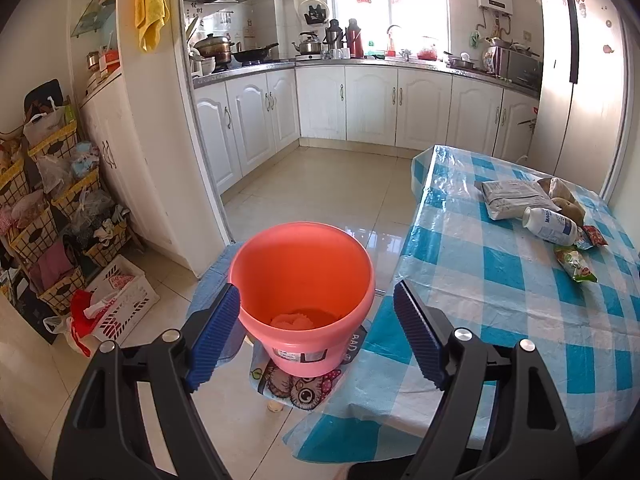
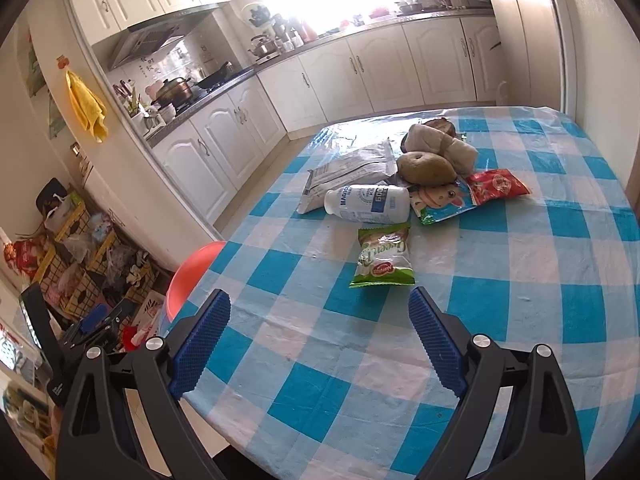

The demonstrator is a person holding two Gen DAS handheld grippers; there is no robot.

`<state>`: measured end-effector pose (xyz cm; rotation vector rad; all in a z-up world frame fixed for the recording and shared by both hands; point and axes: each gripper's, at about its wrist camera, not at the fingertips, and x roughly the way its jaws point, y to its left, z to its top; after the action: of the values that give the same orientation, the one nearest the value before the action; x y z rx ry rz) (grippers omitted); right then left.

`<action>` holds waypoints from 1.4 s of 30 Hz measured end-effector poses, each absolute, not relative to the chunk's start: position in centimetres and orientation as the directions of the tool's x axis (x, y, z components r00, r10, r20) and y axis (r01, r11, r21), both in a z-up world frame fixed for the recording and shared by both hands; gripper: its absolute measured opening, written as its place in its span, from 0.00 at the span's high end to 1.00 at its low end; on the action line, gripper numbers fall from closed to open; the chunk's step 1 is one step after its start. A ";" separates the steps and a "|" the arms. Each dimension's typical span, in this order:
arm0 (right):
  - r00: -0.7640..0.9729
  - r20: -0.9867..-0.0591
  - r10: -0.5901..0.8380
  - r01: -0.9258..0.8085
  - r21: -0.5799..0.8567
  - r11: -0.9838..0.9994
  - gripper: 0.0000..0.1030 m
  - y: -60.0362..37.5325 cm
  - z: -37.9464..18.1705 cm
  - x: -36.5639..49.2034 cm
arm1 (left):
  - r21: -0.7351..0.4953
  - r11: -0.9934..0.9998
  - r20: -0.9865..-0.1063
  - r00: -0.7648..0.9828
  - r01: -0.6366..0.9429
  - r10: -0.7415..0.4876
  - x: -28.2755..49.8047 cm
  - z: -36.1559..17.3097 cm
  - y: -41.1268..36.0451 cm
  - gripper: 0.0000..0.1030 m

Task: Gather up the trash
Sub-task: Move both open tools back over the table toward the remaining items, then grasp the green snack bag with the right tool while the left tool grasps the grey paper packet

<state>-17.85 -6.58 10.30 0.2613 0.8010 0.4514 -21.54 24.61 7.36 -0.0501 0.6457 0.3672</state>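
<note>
A salmon-orange bucket stands on an owl-print cushion beside the table, with something pale and crumpled at its bottom. My left gripper hangs open over the bucket's near rim; the right pad is clear of it. On the blue-checked tablecloth lies a green snack wrapper, just ahead of my open, empty right gripper. Behind it lie a white bottle on its side, a grey packet, a cartoon-print packet, a red wrapper, a potato and a crumpled beige bag.
Yellow wire baskets full of bags line the left wall, with a white crate on the floor below. White kitchen cabinets run along the back. A tall fridge stands behind the table. Tiled floor lies between bucket and cabinets.
</note>
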 end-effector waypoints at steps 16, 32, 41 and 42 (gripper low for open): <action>0.598 -0.666 0.446 -0.200 0.414 0.888 0.13 -8.2 8.6 -15.2 | 0.032 0.943 -0.641 0.718 -0.330 0.273 -19.6 5.7 25.2 0.22; 0.549 -0.733 0.400 -0.197 0.352 0.915 0.13 -7.8 5.4 -11.2 | -0.005 0.992 -0.648 0.756 -0.124 0.091 -14.5 5.9 20.1 0.22; 0.548 -0.767 0.333 -0.277 0.209 0.938 0.30 -4.6 4.7 -9.0 | -0.173 0.985 -0.652 0.748 0.017 -0.127 -7.7 6.9 16.4 0.22; 0.540 -0.775 0.328 -0.281 0.202 0.938 0.31 -4.5 4.4 -8.7 | -0.187 0.981 -0.645 0.747 0.048 -0.160 -7.2 6.9 15.8 0.22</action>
<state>-8.72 -4.51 4.44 0.0557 0.9331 0.3623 -7.18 15.81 6.94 -0.1626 0.7185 -0.1142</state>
